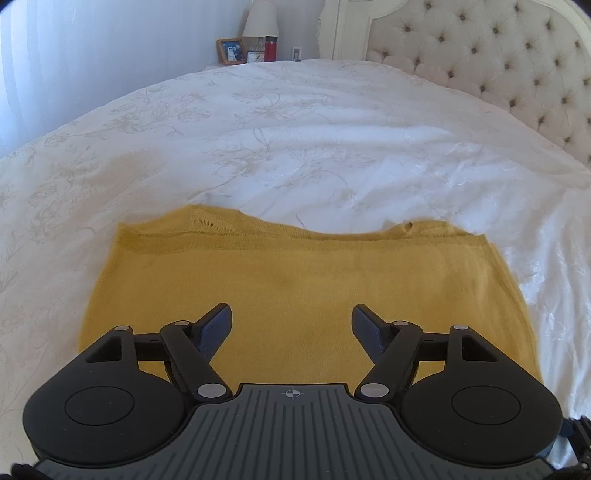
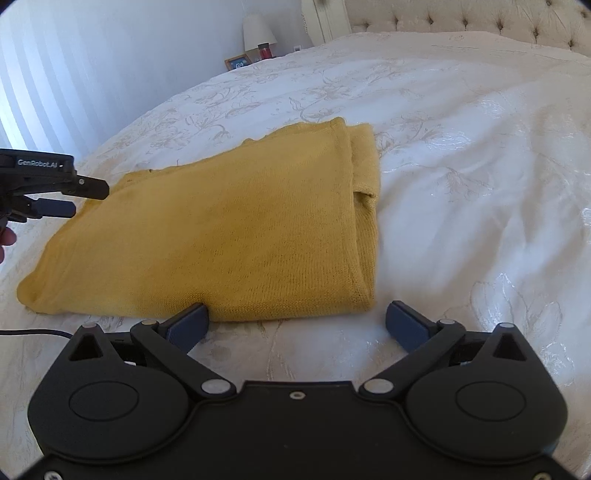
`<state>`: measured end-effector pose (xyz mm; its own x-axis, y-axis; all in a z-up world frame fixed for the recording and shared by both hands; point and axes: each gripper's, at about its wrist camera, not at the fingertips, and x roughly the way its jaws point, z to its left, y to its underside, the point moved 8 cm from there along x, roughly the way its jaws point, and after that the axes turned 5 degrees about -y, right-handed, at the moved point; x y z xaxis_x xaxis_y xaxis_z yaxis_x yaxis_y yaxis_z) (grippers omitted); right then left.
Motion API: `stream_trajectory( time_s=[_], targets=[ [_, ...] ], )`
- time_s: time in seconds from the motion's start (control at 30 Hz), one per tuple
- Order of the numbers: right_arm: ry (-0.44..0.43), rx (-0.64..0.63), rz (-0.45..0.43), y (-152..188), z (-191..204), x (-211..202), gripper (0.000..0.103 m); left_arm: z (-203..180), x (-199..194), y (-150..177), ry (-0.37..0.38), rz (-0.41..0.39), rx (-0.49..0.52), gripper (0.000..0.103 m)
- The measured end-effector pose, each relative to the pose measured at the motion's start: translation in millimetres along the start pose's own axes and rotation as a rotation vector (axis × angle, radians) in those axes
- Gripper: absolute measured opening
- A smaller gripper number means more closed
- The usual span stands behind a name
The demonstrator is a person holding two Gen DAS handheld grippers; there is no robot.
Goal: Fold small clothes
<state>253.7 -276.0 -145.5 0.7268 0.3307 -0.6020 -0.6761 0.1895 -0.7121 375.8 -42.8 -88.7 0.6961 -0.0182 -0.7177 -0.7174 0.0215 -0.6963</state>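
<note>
Mustard-yellow knit top (image 2: 207,236) lies folded on white bed (image 2: 461,177), centre frame; I see both tools, left tool (image 1: 291,325) & right tool (image 2: 297,317), wide open, empty. Maybe one fold left.

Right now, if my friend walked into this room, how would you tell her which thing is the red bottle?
Start at the big bed with the white flowery cover and look past its far edge, beside the tufted headboard. A little nightstand there holds a white lamp, a wooden picture frame and a small clock. The red bottle stands under the lampshade, the only red thing there, with a dark cap.
</note>
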Motion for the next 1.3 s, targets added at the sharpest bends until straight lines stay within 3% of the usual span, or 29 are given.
stream_trajectory(
  time_s=[0.2, 0.37, 0.8, 0.97, 1.3],
  targets=[
    [-0.009, 0.02, 0.028, -1, -2, -1, 0.102, -14, 35, -7, -0.024, 0.046, 0.034, 0.071],
    [0.033, -0.045, 0.055, 2, 5, 2, 0.102, -13, 63, -2, -0.076, 0.099, 0.053, 0.071],
    [0.038, -0.048, 0.07, 3, 5, 3, 0.103, -16, 85, -16, -0.135, 0.126, 0.095, 0.083],
    [0.033, -0.048, 0.077, 2, 4, 4, 0.103, -19, 72, -10, -0.11, 0.145, 0.12, 0.083],
    [0.024, -0.049, 0.079, 2, 3, 4, 0.103, -31, 17, 50, -0.044, 0.136, 0.25, 0.083]
  ],
)
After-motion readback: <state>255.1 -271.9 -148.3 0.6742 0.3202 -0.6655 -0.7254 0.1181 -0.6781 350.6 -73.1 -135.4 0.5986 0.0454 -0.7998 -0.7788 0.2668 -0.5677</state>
